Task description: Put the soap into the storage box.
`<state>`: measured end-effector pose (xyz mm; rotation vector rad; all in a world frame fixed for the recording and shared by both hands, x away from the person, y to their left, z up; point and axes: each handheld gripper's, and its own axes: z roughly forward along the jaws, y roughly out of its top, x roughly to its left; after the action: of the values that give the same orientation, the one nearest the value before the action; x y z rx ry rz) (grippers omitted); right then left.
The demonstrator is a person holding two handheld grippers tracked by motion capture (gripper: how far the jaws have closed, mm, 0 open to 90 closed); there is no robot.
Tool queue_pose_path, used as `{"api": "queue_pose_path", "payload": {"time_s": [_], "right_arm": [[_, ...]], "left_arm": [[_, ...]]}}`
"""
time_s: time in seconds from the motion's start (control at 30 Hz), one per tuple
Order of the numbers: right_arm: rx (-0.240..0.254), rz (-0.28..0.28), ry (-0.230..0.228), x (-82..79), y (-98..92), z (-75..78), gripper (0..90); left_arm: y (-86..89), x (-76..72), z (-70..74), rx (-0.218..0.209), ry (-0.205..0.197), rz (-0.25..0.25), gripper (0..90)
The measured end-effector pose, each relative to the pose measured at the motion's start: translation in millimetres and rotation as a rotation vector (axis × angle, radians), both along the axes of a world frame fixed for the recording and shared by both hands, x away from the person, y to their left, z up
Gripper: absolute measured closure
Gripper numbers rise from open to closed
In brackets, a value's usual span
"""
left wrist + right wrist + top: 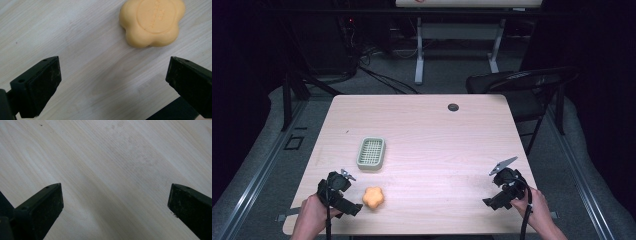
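Left gripper (343,196) sits at the near-left of the table (437,125), jaws spread wide, holding nothing. Orange flower-shaped soap (373,198) lies flat just beside it, apart from both jaws; in the left gripper view the soap (152,23) is ahead and off to the right jaw's side, not centred in the gap. Green slatted soap dish (371,153) stands a bit farther in, near the soap but not touching it.

Right gripper (502,192) is at the near-right, well apart from everything, jaws also wide and empty over bare wood in the right gripper view.

Risks, as I read it:
- Soap is off-axis. Closing from this line likely catches one lobe and spins or skids it on the smooth top.
- Scalloped sides plus a slick-looking surface: a pinch across two lobes could squirt it out. Better across the waist between lobes.
- Soap is near the front edge of the table. A nudge towards the person could send it off.
- Dish looks light; setting the soap in off-centre may tip or slide it. Right gripper is free to steady it.

Room: open table between soap and dish, nothing in the path. Wide clear span in the middle and to the right. Small dark grommet (453,107) at the far side, out of the way.
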<state>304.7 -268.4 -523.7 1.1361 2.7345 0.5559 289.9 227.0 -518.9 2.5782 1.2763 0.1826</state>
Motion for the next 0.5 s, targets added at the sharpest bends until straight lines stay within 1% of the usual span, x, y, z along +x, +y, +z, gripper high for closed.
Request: {"api": "queue_pose_path", "payload": {"time_s": [0.03, 0.07, 0.17, 0.2, 0.3, 0.37, 0.43, 0.47, 0.5], "right_arm": [[-0.010, 0.002, 0.002, 0.4, -0.2, 0.3, 0.0], [0.006, -0.008, 0.002, 0.0, 0.4, -1.0, 0.0], [-0.002, -0.005, 0.002, 0.7, 0.0, -1.6, 0.0], [-0.005, -0.004, 0.006, 0.9, -0.7, -1.9, 0.0], [-0.002, -0.009, 0.010, 0.1, -1.8, -3.0, 0.0], [-0.001, -0.012, 0.016, -0.3, -2.7, -3.3, 0.0], [-0.013, -0.010, 0.021, -0.2, -3.6, -3.1, 0.0], [-0.020, -0.012, 0.019, -0.2, -3.8, -3.3, 0.0], [-0.011, -0.015, 0.022, -0.2, -3.5, -3.8, 0.0]], "left_arm": [[-1.5, 0.3, -0.3, -0.004, -0.003, 0.002, 0.1], [-2.8, 0.8, 0.1, -0.003, 0.000, -0.004, 0.1], [-6.1, 1.7, 0.4, 0.000, -0.004, -0.011, 0.1], [-9.7, 2.7, 0.7, 0.002, -0.008, -0.019, 0.1], [-15.0, 4.9, 0.6, 0.001, -0.012, -0.031, 0.1], [-18.0, 7.3, 0.5, 0.003, -0.010, -0.033, 0.1], [-20.7, 9.8, 0.7, 0.005, -0.004, -0.041, 0.1], [-22.7, 10.1, -0.1, 0.003, -0.009, -0.040, 0.1], [-24.3, 10.8, -0.2, 0.005, -0.006, -0.043, 0.0]]}}
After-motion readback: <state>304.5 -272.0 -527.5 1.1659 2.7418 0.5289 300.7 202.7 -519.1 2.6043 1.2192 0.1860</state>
